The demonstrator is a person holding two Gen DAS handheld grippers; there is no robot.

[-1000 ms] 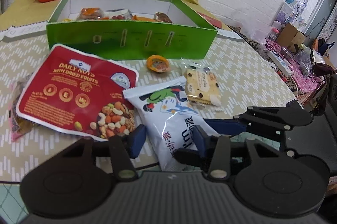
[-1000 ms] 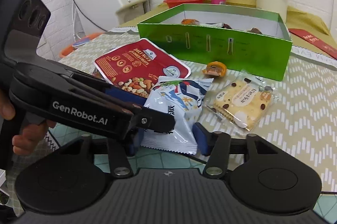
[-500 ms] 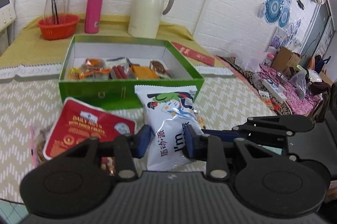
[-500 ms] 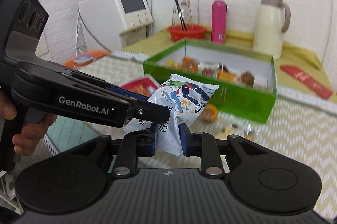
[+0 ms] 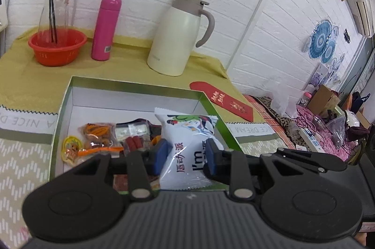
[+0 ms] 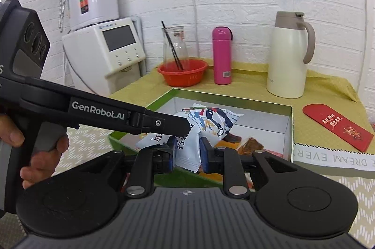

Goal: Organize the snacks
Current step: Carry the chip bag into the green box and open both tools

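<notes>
Both grippers are shut on one white snack bag with blue print (image 5: 187, 145), held in the air over the green box (image 5: 138, 83). My left gripper (image 5: 186, 154) pinches its lower part. My right gripper (image 6: 187, 152) pinches the same bag (image 6: 211, 118) from the other side, with the left gripper's arm (image 6: 98, 111) crossing the right wrist view. The box (image 6: 291, 131) holds several small wrapped snacks (image 5: 98, 138) on its white floor. The bag hangs above the box's right half.
Behind the box stand a cream thermal jug (image 5: 178, 35), a pink bottle (image 5: 106, 27) and a red bowl with a glass carafe (image 5: 56, 45) on a yellow cloth. A red envelope (image 5: 222, 100) lies right of the box. A white water dispenser (image 6: 103, 47) stands at the left.
Both grippers closed on the white bag on the table, lifted it and carried it forward. It now hangs over the green box instead of lying beside the nut packet.
</notes>
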